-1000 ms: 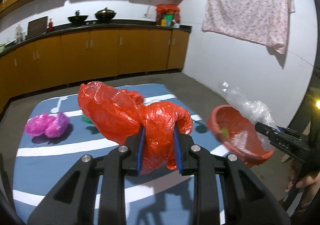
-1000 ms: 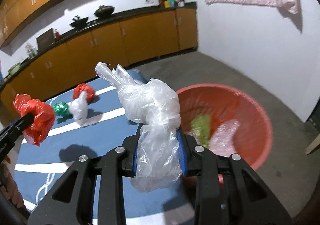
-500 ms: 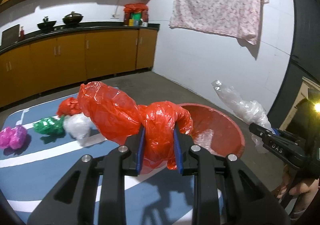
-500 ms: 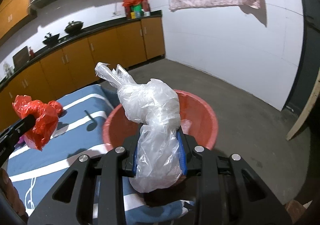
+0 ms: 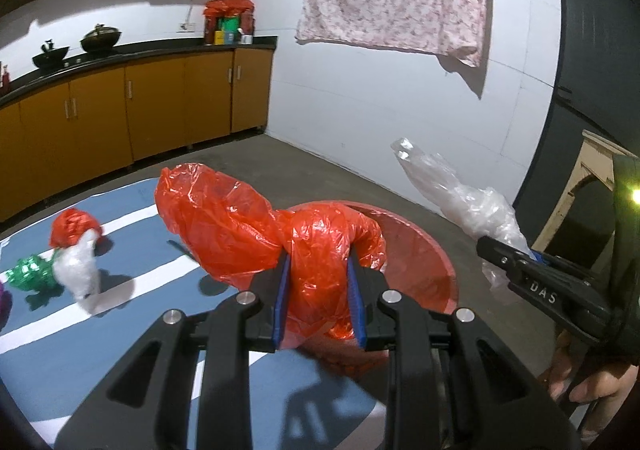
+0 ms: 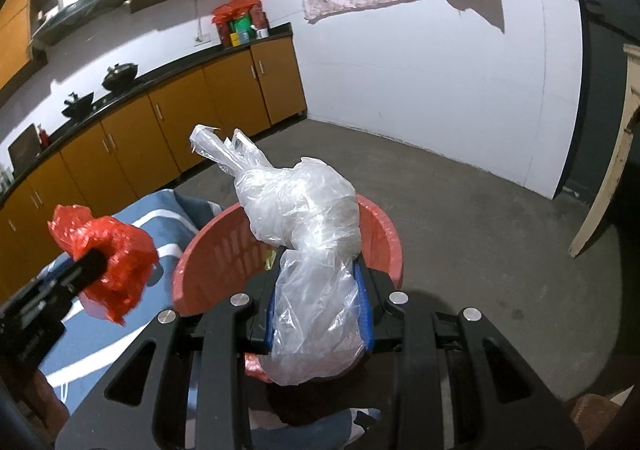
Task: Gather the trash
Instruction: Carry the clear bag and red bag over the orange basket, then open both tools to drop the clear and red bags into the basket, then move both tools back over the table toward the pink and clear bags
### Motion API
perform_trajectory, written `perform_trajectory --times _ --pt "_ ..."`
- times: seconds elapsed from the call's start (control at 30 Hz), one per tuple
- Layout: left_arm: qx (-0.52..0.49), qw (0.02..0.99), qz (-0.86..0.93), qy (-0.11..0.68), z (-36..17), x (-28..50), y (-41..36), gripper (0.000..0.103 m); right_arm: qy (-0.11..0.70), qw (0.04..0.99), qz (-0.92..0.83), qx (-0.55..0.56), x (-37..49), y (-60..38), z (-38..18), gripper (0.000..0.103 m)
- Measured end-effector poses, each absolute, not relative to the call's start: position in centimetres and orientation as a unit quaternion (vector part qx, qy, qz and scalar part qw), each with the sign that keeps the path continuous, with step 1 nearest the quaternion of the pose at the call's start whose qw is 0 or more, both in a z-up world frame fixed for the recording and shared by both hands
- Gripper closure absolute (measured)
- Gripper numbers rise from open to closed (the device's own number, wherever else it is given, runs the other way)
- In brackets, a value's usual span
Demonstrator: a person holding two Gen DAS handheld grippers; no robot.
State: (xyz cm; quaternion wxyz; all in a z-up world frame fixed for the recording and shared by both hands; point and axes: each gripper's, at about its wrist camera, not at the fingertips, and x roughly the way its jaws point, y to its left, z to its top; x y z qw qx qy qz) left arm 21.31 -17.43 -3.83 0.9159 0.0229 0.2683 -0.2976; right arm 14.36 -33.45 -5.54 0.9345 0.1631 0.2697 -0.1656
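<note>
Here, in the left wrist view, the left gripper [image 5: 319, 300] has its jaws pinched narrow on a crumpled red plastic bag [image 5: 260, 234], which hangs above the near rim of the red basin [image 5: 436, 266]. The basin stands on the floor just off the right edge of the blue striped mat [image 5: 132, 286]. Toward the mat's far left edge three more pieces lie bunched together: a small red bag [image 5: 74, 224], a white bag [image 5: 78, 270] and a green bag [image 5: 32, 274]. At the right of the view, the right gripper [image 5: 486, 246] carries a clear plastic bag [image 5: 460, 194] beside the basin.

In the right wrist view, the right gripper [image 6: 319, 306] is clamped narrowly on the clear plastic bag [image 6: 304, 210], held right over the red basin [image 6: 200, 262]. A scrap of something greenish shows inside, so some trash appears to be collected already. The left gripper [image 6: 94, 262] with its red plastic bag [image 6: 116, 254] sits at the basin's left side, over the mat's [image 6: 160, 218] edge.

By my reading, both bags are ready to be dropped; releasing them is next, and the three pieces on the mat remain.
</note>
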Motion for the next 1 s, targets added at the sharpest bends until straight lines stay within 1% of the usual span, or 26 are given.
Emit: perform_trajectory --times 0.37,0.47,0.57,0.6,0.63,0.67,0.7,0.77,0.87,1.0 --pt "0.036 0.906 -0.314 0.28 -5.7 24.5 -21.3 0.076 0.266 0.933 -0.163 0.181 16.8 -35.1 -6.2 0.072" --pt "0.031 0.904 -0.317 0.284 -6.1 25.3 -21.8 0.072 0.26 0.934 -0.158 0.187 17.6 -35.6 -5.9 0.072" --pt "0.018 0.901 -0.32 0.293 -6.7 26.0 -21.7 0.064 0.255 0.935 -0.15 0.195 18.6 -36.0 -5.7 0.064" --pt "0.015 0.9 -0.32 0.296 -6.9 26.2 -21.6 0.061 0.255 0.935 -0.148 0.198 18.7 -36.1 -5.8 0.058" --pt "0.011 0.899 -0.319 0.299 -7.1 26.4 -21.5 0.059 0.254 0.935 -0.146 0.202 18.8 -36.2 -5.8 0.054" --pt "0.01 0.899 -0.318 0.301 -7.2 26.6 -21.3 0.058 0.254 0.935 -0.145 0.204 18.9 -36.3 -5.9 0.047" --pt "0.009 0.899 -0.318 0.301 -7.3 26.6 -21.2 0.054 0.253 0.935 -0.145 0.203 18.9 -36.3 -6.0 0.043" --pt "0.006 0.9 -0.313 0.303 -7.4 26.8 -20.6 0.05 0.255 0.935 -0.147 0.2 18.7 -36.1 -6.2 0.041" --pt "0.001 0.903 -0.3 0.307 -7.5 26.8 -19.5 0.042 0.259 0.934 -0.151 0.196 18.6 -35.9 -6.5 0.038" --pt "0.001 0.914 -0.272 0.301 -7.2 26.3 -17.3 0.027 0.268 0.935 -0.156 0.174 18.4 -35.1 -6.7 0.034"
